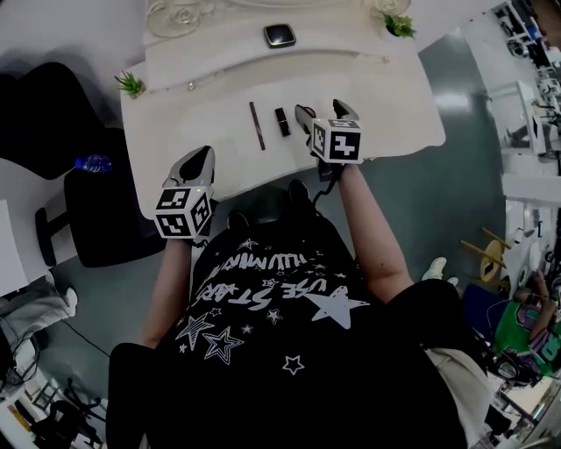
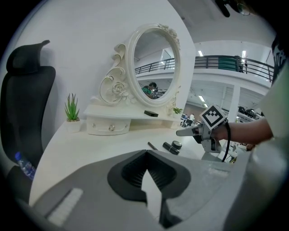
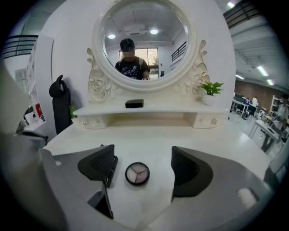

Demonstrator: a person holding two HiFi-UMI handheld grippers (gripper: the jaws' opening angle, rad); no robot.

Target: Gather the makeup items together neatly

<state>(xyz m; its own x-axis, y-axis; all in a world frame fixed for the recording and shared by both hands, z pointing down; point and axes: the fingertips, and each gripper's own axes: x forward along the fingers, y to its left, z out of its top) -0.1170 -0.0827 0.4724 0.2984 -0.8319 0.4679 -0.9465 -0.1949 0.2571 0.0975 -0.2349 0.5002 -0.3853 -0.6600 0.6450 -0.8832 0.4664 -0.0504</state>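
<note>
Right gripper view only: a round eyeshadow compact (image 3: 137, 173), three shades in a black rim, lies flat on the white dressing table (image 3: 149, 135) between the pads. The head view hides it under the marker cube. The left gripper view shows the same compact from the side, just beside a black lipstick (image 2: 170, 148), with a thin dark pencil (image 2: 152, 145) next along. In the head view the lipstick and pencil lie roughly parallel and near each other, immediately left of the right gripper (image 1: 323, 108) and ahead and to the right of the left gripper (image 1: 202, 158). An oval mirror (image 3: 143, 40) stands straight ahead of the right gripper; only that view shows the person reflected in its glass. Containers: the shelf unit under the mirror has two small drawers (image 3: 88, 122), both closed, contents unseen. A flat black case (image 3: 134, 103) sits on top of the shelf, lid down. Two white pots hold greenery: the left plant (image 1: 131, 84) ahead and left of the left gripper, the right plant (image 1: 399, 25) ahead and right of the right gripper. Right gripper: jaws wide apart, straddling the compact, neither pad touching it, nothing held. Left gripper: jaws together at the tips, nothing between them, over the near edge of the table, well apart from the makeup.
</note>
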